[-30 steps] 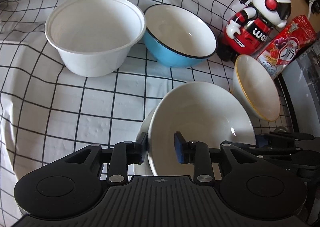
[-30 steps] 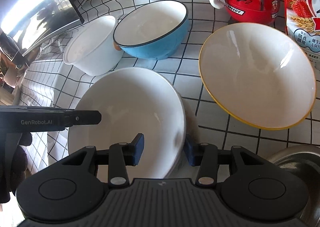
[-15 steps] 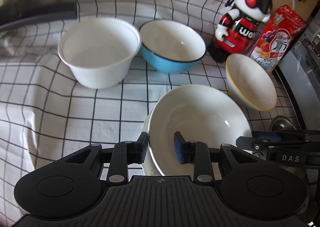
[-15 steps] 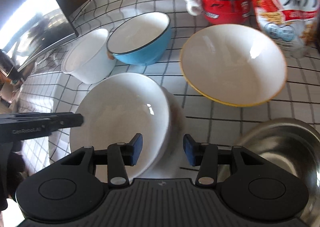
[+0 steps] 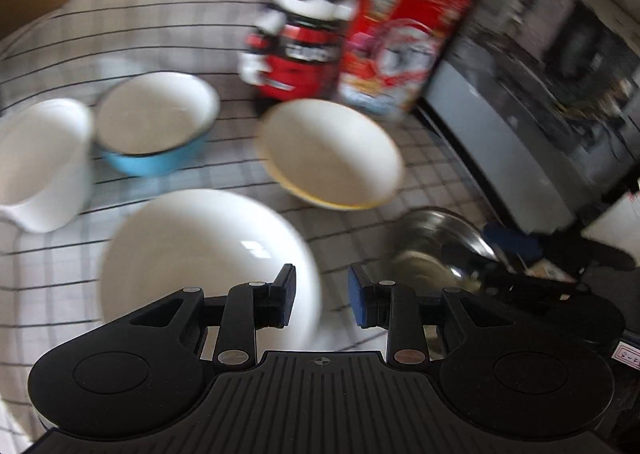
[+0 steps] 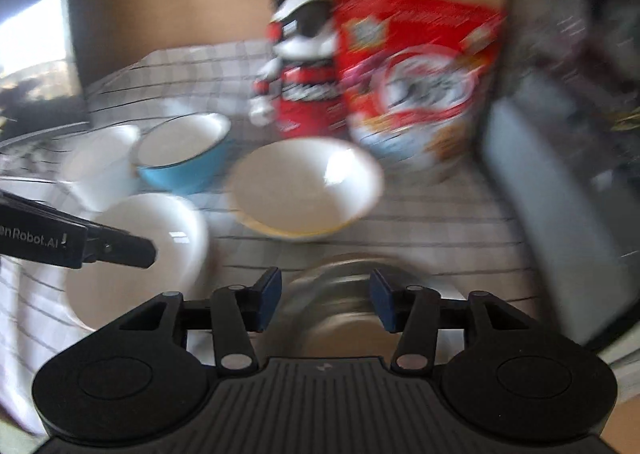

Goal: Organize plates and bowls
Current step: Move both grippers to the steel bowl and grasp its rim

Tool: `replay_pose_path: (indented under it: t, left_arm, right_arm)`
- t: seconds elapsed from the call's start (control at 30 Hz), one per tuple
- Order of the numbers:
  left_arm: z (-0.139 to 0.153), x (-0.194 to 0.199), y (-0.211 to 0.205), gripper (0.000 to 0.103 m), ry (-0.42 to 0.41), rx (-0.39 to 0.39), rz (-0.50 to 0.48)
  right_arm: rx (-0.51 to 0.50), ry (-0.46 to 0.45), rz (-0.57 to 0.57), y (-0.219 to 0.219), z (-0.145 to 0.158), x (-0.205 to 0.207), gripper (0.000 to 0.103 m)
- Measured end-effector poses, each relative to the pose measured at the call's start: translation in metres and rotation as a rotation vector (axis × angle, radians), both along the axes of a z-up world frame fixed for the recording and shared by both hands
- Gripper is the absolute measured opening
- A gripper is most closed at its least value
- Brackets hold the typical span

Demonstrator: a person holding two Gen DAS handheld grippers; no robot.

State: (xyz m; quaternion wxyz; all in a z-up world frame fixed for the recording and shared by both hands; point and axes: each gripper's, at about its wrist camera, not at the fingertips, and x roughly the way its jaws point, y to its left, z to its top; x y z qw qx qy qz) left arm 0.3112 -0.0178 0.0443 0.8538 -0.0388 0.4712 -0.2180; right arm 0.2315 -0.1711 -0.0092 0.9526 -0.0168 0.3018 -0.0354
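Everything is motion-blurred. My left gripper is open at the right rim of the large white bowl, which rests on the checked cloth; the pads do not press on it. My right gripper hangs over a steel bowl, its jaws opening, nothing gripped. Behind stand a yellow-rimmed bowl, a blue bowl and a white plastic tub. In the right wrist view the left gripper reaches over the white bowl.
A red and white toy robot and a red cereal bag stand at the back of the cloth. A dark appliance walls off the right side. A wooden wall closes the back.
Both grippers swung to the right and lifted. The left one went from the white bowl's left rim to its right rim; the bowl stayed put. The right jaws widened and now frame the steel bowl.
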Motion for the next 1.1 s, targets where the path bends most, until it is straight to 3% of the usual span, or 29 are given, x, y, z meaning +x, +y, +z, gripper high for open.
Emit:
replay_pose_path:
  t: [0.13,0.3,0.4,0.53,0.77,1.1]
  left_arm:
    - [-0.007,-0.003,-0.042,0.031,-0.005,0.037,-0.087]
    - [-0.017,-0.005,-0.073,0.031,0.003,0.062,-0.132]
    - [-0.022,-0.001,-0.079,0.031,0.01,0.063,-0.11]
    - [-0.025,0.004,-0.068,0.031,-0.026,-0.01,-0.002]
    - [-0.049,0.01,-0.07,0.031,0.038,0.005,0.075]
    - [-0.083,0.004,-0.097,0.032,0.136,0.101,0.063]
  right_arm:
    - [-0.053,-0.03,-0.069,-0.033,-0.003,-0.021,0.057]
    - [-0.019,0.01,-0.129,-0.069,-0.014,-0.034,0.057]
    - [-0.042,-0.001,-0.161,-0.077,-0.022,-0.037,0.057]
    - [-0.096,-0.049,-0.164,-0.075,-0.03,-0.044,0.058]
    - [0.11,0.017,-0.11,-0.091,-0.051,-0.037,0.06]
    - [0.247,0.056,-0.134,-0.11,-0.065,0.008,0.058]
